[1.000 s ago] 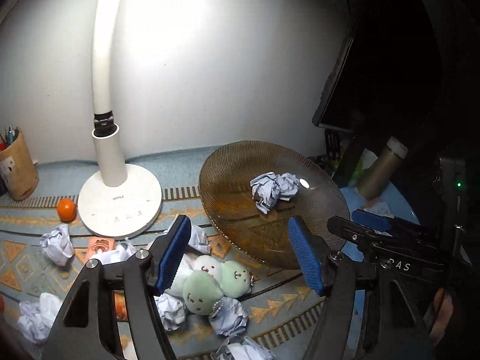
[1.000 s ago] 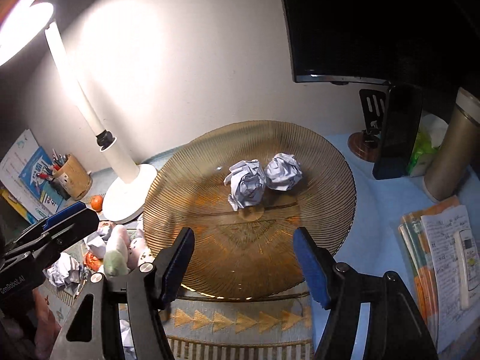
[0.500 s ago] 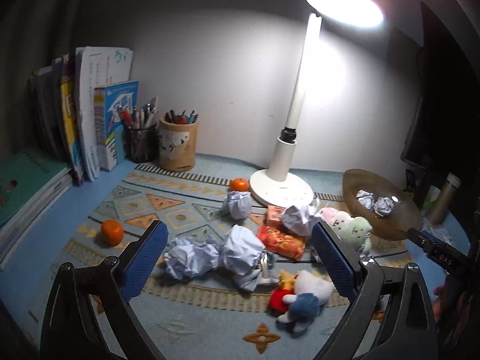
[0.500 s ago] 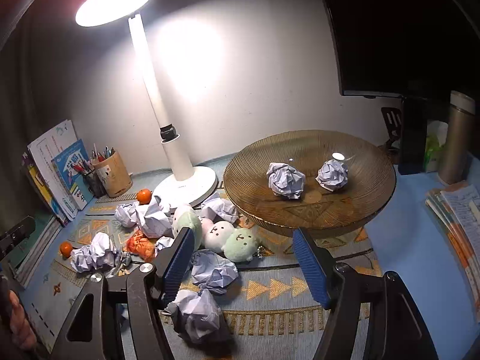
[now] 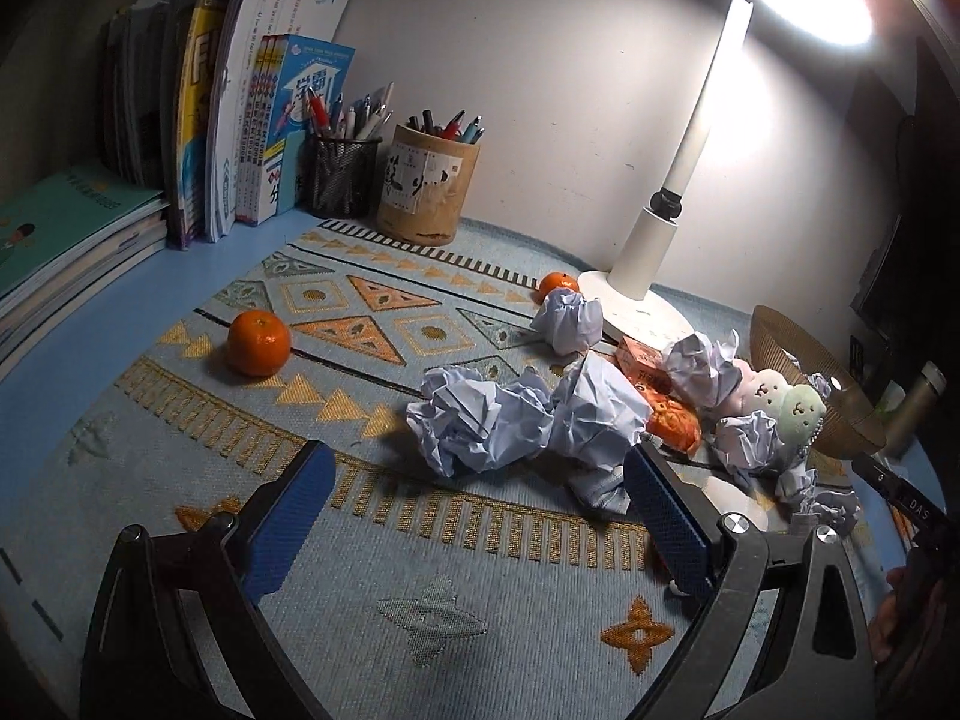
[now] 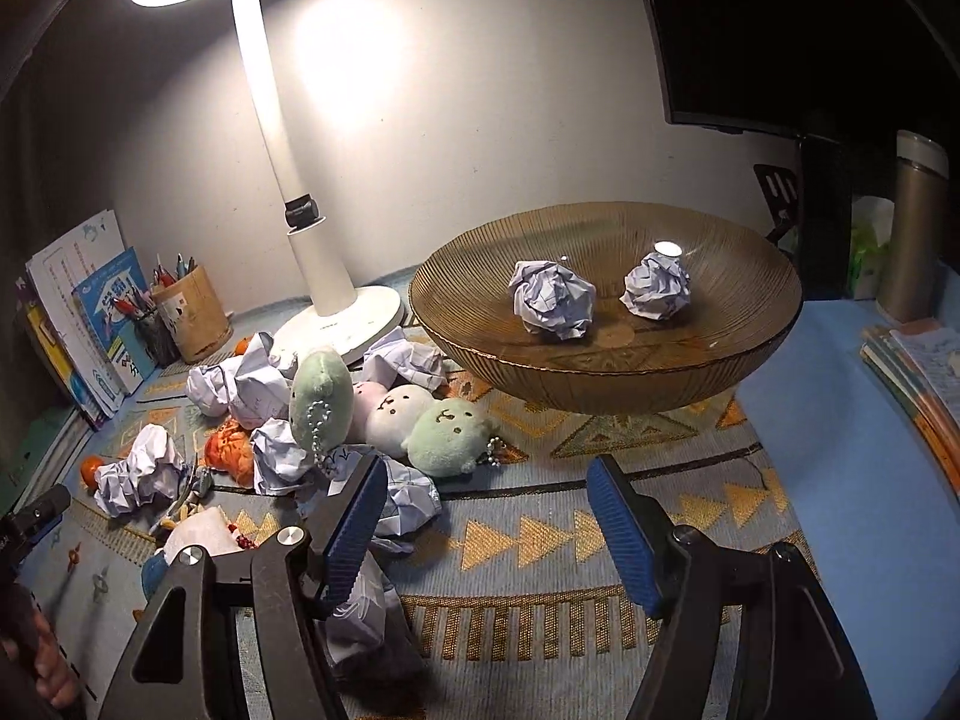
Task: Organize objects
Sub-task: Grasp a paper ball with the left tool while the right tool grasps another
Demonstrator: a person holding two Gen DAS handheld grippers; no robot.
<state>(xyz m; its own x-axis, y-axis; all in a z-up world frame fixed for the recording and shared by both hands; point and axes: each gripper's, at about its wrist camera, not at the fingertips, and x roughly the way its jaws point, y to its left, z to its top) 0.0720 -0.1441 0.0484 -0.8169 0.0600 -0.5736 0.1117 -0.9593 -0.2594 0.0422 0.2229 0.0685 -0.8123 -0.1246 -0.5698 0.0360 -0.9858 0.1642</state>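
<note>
We see two paper balls (image 6: 553, 306) in the bowl (image 6: 606, 387) at centre right; more paper (image 5: 480, 423) litters the mat (image 5: 372, 546) mid-frame; our left gripper (image 5: 480, 519) and right gripper (image 6: 483, 525) hang empty, fingers apart; lamp (image 6: 318, 276) upper left.

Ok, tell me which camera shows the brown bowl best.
The right wrist view: the brown bowl sits whole and central, its inside open to view with two paper balls in it. The left wrist view catches only a dim sliver of it at the right edge.

Bare mat (image 5: 372, 516) before left jaws; paper balls (image 5: 522, 420) beyond.
</note>
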